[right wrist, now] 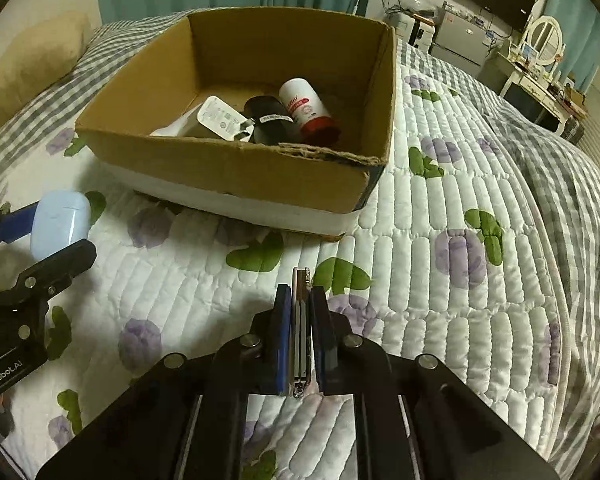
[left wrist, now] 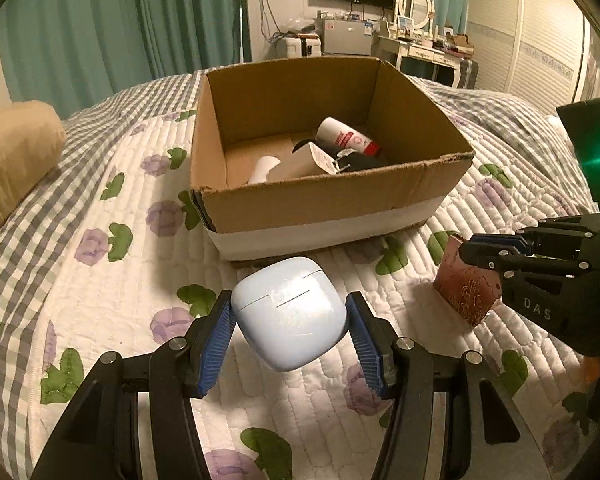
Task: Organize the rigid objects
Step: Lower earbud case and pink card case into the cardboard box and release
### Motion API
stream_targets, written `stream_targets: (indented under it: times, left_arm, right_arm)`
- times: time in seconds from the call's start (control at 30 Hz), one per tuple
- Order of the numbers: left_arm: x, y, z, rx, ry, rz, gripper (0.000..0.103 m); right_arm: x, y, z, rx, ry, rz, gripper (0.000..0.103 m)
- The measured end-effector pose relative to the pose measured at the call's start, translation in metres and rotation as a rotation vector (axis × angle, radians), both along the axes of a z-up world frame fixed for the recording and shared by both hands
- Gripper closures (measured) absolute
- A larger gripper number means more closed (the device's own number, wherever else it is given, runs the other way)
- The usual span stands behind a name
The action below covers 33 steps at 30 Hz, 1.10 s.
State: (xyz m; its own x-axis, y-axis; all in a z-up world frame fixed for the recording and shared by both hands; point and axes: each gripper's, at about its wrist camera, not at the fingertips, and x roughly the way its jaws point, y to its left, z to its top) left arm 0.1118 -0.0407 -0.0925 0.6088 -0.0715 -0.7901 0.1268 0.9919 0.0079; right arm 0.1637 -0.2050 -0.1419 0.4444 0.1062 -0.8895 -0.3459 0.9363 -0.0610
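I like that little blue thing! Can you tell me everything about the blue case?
The blue case is a small, smooth, pale blue box with rounded corners, shiny like plastic. A thin seam marks its closed lid. The left hand-held gripper squeezes it between two ribbed blue pads, one on each side. It is held over the flowered quilt, just in front of the cardboard box.
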Motion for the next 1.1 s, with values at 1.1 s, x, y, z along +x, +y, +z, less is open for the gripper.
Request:
stream_targets:
  times: [1.1]
  left_arm:
    - [0.149,-0.003,0.068,-0.015,-0.112,0.013,0.046]
  right_arm:
    - [0.122,0.036,0.136,0.076,-0.298,0.066,0.094]
